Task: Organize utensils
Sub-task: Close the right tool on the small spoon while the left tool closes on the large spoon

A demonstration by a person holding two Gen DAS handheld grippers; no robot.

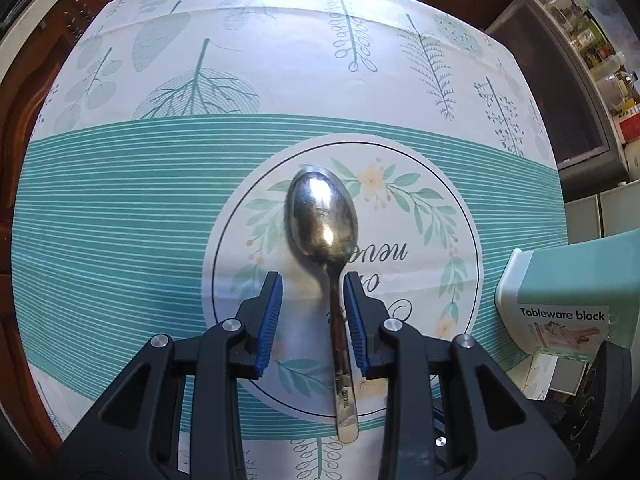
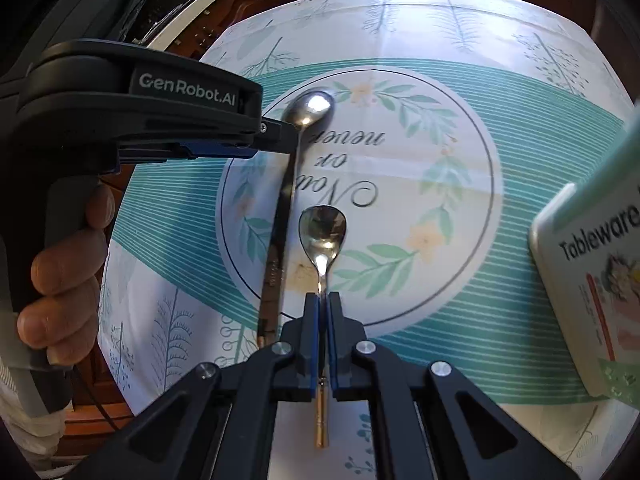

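Both grippers point down at the tablecloth (image 1: pixel 120 208). Left gripper (image 1: pixel 313 280) stands partly open, its jaws astride the large spoon (image 1: pixel 322 212) lying on the printed circle. Right gripper (image 2: pixel 323 300) is clamped on a small spoon (image 2: pixel 322 232), lifted beside the tableware box (image 2: pixel 592 264).

My grippers: matte black linkage arms with silver pivot screws, ribbed blue pads (image 1: pixel 271 320). Left gripper (image 2: pixel 276 136), at nine o'clock, bears white "GenRobot.AI" lettering; pale ribbed sleeve (image 2: pixel 16 412) at eight o'clock.
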